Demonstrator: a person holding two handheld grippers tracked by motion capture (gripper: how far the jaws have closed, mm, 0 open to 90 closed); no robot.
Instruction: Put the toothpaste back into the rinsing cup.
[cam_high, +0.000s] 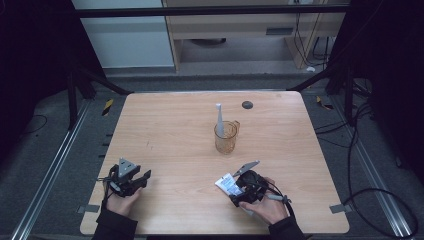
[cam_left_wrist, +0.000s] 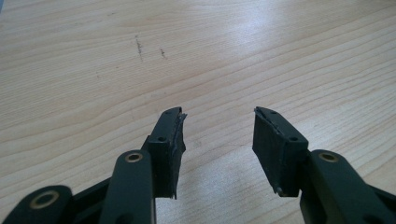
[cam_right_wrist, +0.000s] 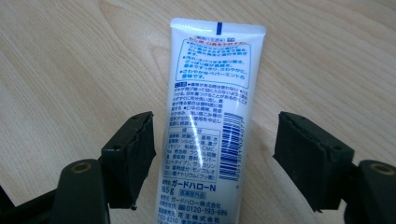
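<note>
One tube (cam_right_wrist: 210, 126) between open right claw (cam_right_wrist: 212, 158) jaws; high view adds cup (cam_high: 226, 137).

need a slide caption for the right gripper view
White toothpaste tube lying flat on the wooden table, framed between the open right tongs, pads clear of it on both sides.

Pale wooden table (cam_high: 170, 150), grey carpeted floor (cam_high: 45, 165), wooden cabinet (cam_high: 240, 25) behind, dark curtains (cam_high: 30, 50)

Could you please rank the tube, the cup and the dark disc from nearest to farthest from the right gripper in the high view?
From the right gripper:
1. Tube: lying between its jaws, front right of table.
2. Cup: mid-table, toothbrush standing inside.
3. Dark disc: near the far edge.
</note>
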